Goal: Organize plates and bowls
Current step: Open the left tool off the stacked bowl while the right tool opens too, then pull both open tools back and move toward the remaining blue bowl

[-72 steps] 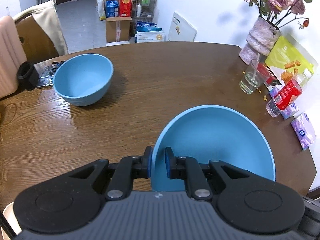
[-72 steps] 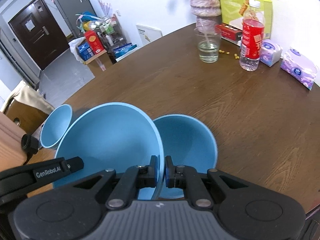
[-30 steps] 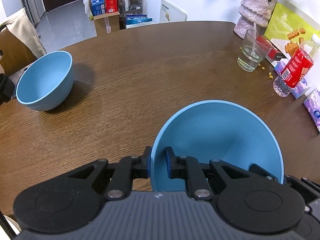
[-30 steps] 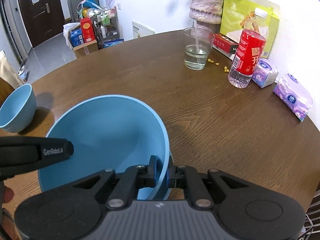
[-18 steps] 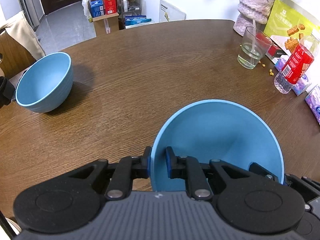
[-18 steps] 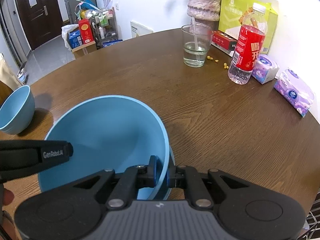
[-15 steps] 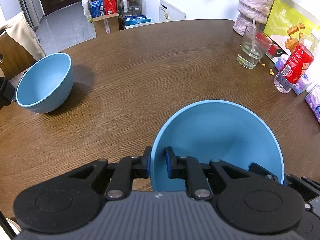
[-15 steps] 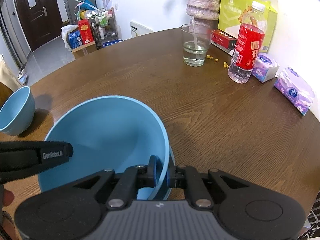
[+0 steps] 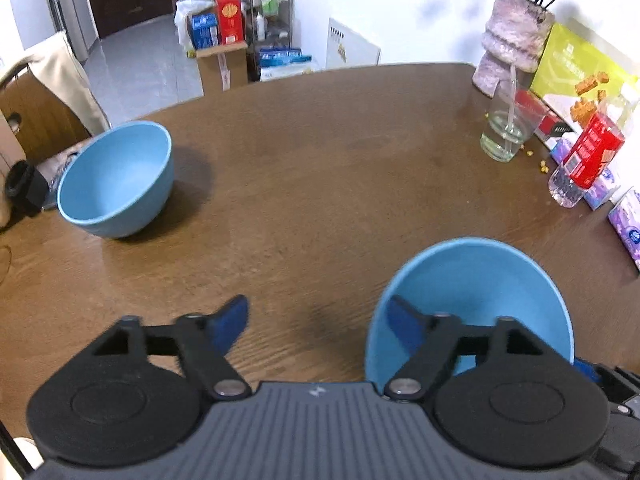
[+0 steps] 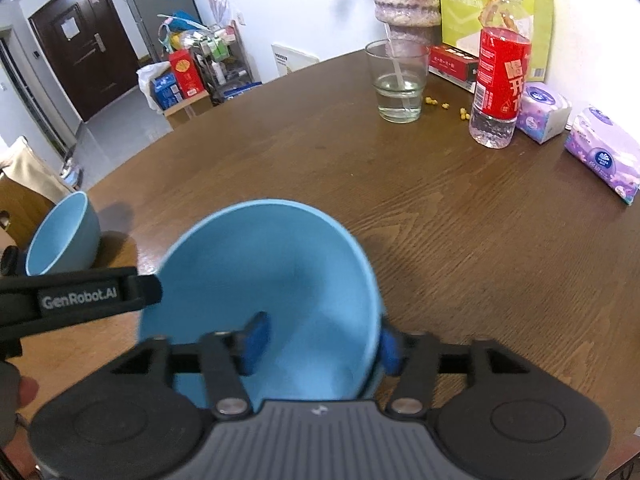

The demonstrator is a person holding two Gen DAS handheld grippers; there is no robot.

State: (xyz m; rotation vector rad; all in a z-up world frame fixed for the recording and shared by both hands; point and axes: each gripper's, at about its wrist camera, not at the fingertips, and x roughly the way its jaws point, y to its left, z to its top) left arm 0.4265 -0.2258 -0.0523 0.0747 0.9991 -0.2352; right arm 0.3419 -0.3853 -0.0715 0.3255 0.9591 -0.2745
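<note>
Standing wide apart, the jaws of the left gripper (image 9: 316, 326) have just been opening, and nothing is pressed between them: the rim of the near blue bowl (image 9: 476, 292) sits between them, close to the right one, whose blue pad lies just inside the bowl's wall, while the left one hangs over bare wood. The jaws of the right gripper (image 10: 320, 340) have likewise just been opening and stand apart astride the right wall of the same bowl (image 10: 276, 264), one blue pad inside the hollow and the other outside the rim; whether the outer pad touches the wall I cannot tell, as that part is blurred. A darker edge under the rim at the right hints at a second bowl nested beneath, though it is too hidden to be sure. The bowl sits on the brown wooden counter (image 10: 460, 232). Far ahead and to the left of both sets of jaws, well apart from them, a second blue bowl (image 9: 116, 178) rests upright on the counter. Ahead and to the right stand a glass of water (image 10: 400, 84), a red-labelled bottle (image 10: 500, 88) and purple tissue packs (image 10: 604, 152).
</note>
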